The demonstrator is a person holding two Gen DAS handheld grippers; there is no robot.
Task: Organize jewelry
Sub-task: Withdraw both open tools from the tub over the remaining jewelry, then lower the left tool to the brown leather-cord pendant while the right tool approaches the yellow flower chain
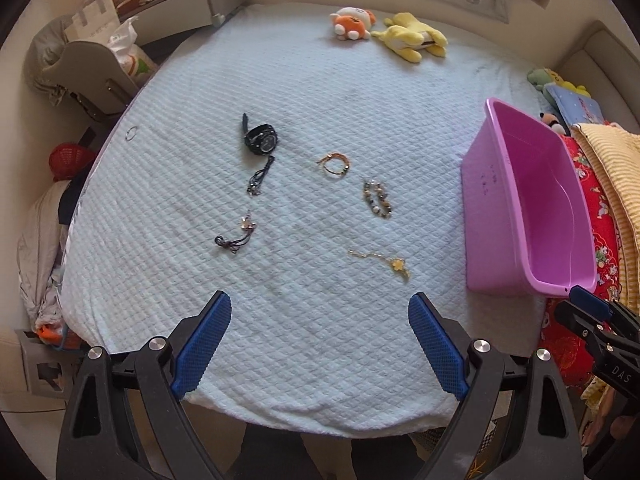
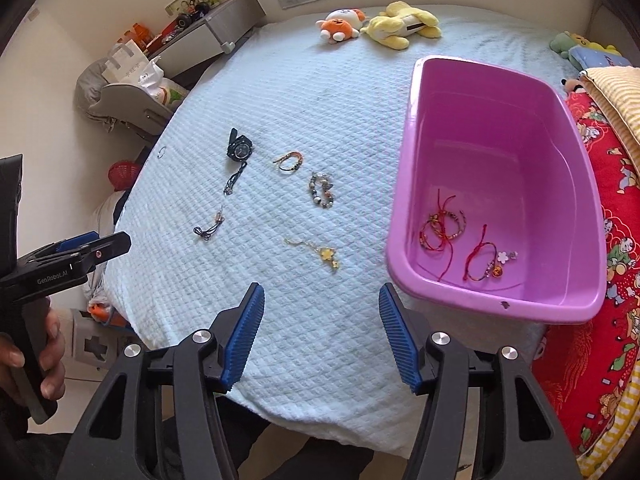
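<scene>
On the quilted bed (image 1: 304,340), pink bin (image 2: 496,304) lengthwise away, both grippers' fingers (image 1: 204,340) spread, empty.

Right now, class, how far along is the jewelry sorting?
Done: red string bracelets lie in the purple plastic bin. In hand: nothing; the left gripper and right gripper are both open and empty. Left: the black wristwatch, beaded bracelet, yellow flower chain and others on the blue quilt.

On the bed lie 1 watch (image 1: 261,139), 5 bracelets (image 1: 334,163), 1 ring (image 1: 131,133), 1 pink bin (image 2: 404,216) and 2 plush toys (image 1: 352,23).
</scene>
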